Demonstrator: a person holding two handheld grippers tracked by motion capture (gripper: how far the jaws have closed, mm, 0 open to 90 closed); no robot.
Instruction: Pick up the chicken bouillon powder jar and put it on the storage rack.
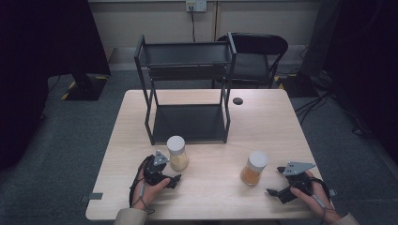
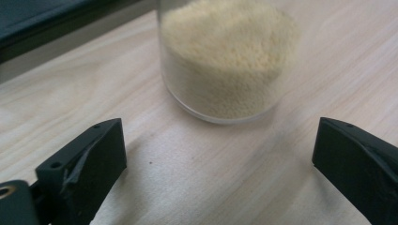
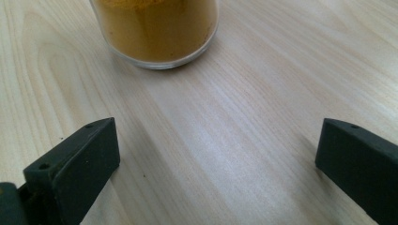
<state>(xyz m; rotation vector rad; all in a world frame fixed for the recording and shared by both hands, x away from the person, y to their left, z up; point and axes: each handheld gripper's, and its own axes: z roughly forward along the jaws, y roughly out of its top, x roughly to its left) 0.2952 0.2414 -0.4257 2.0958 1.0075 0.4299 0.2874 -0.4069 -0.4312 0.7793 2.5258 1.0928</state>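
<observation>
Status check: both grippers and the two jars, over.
Left gripper open, pale jar just ahead, untouched. Right gripper open, orange jar ahead, farther off. Table between them bare.

A: Where does the high view sit?

B: Above the person's edge of the surface [image 1: 206, 197], looking forward and down. It takes in the whole top, the rack [image 1: 187, 89] at the far side, and a chair and wall beyond.

A: And the left gripper view?

B: It rides low on the left hand-held gripper [image 2: 218, 154], facing along its wide-apart jaws, very near the pale jar [image 2: 227, 56].

A: The right one?

B: Same setup on the right hand-held gripper [image 3: 218, 159], close above the wood grain, facing the orange jar [image 3: 155, 30], which sits a little farther off.

A: What overlaps?

B: Each jar and the surrounding wood also appear in the high view: pale jar [image 1: 177, 153], orange jar [image 1: 254, 168].
</observation>
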